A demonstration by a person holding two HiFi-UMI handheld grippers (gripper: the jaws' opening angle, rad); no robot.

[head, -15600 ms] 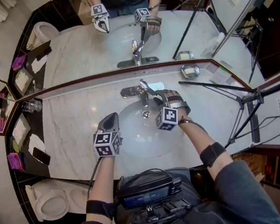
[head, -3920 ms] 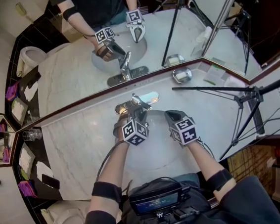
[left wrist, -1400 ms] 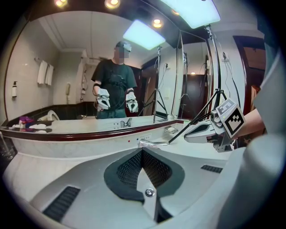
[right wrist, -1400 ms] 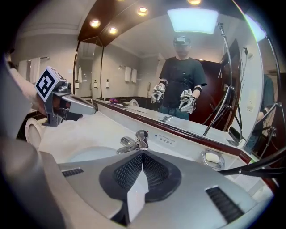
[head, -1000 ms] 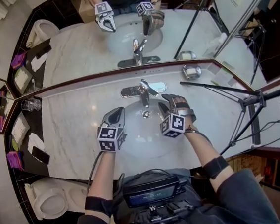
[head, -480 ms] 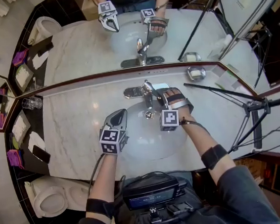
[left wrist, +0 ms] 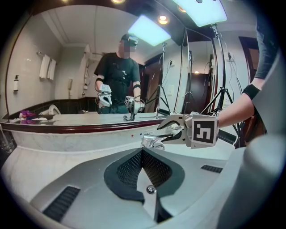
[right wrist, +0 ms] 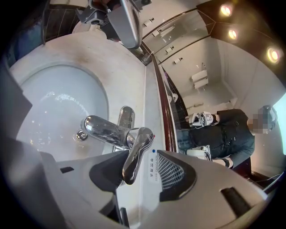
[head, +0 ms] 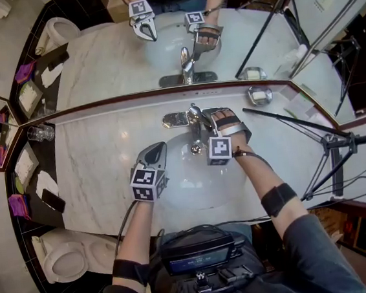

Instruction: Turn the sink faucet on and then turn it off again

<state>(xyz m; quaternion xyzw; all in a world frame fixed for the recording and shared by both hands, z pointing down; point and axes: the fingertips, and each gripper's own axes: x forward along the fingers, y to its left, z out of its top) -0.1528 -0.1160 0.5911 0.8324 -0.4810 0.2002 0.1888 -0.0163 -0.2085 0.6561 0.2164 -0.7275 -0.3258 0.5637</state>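
Right tool (right wrist: 139,179), its jaws just opened wide, straddled the faucet handle (right wrist: 136,152) without clamping it; left tool (left wrist: 143,156), clenched and empty, hovered at the sink (head: 187,182) rim.

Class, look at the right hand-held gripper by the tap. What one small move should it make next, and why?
Probably close the right hand-held gripper on the curved chrome faucet lever. Its jaws have just been opening and stand apart with the lever between them, unpressed. No water stream shows below the chrome spout.
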